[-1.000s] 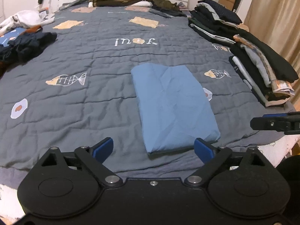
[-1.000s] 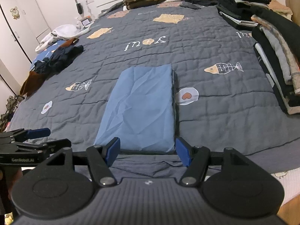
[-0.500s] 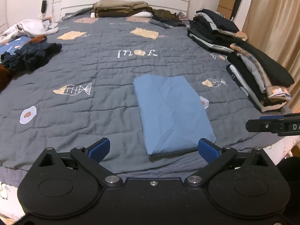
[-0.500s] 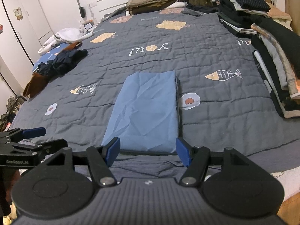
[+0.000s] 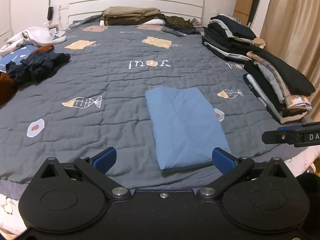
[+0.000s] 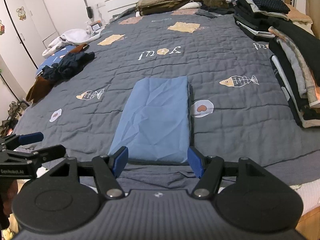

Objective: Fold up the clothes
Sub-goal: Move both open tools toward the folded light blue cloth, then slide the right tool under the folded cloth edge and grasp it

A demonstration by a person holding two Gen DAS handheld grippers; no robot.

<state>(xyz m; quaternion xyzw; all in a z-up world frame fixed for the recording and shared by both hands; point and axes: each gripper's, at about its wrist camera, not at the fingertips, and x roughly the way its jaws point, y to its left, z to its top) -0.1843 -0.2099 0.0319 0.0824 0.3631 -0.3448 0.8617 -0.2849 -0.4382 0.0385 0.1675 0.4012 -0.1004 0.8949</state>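
Here the grey quilt lies bare and wide to the left of my folded blue garment, which rests flat near the bed's front edge. Folded stacks crowd the right edge, probably all clothes. My left gripper gapes wide, holding nothing; my right gripper hangs part-open before the garment's near hem, also unladen.

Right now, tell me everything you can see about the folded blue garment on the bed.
The folded blue garment is a plain light-blue rectangle of thin, creased fabric, folded flat with a darker layer showing along its right and near edges. It lies lengthwise on the grey quilt near the bed's front edge, beside a fried-egg print. Neither pair of tongs touches it.
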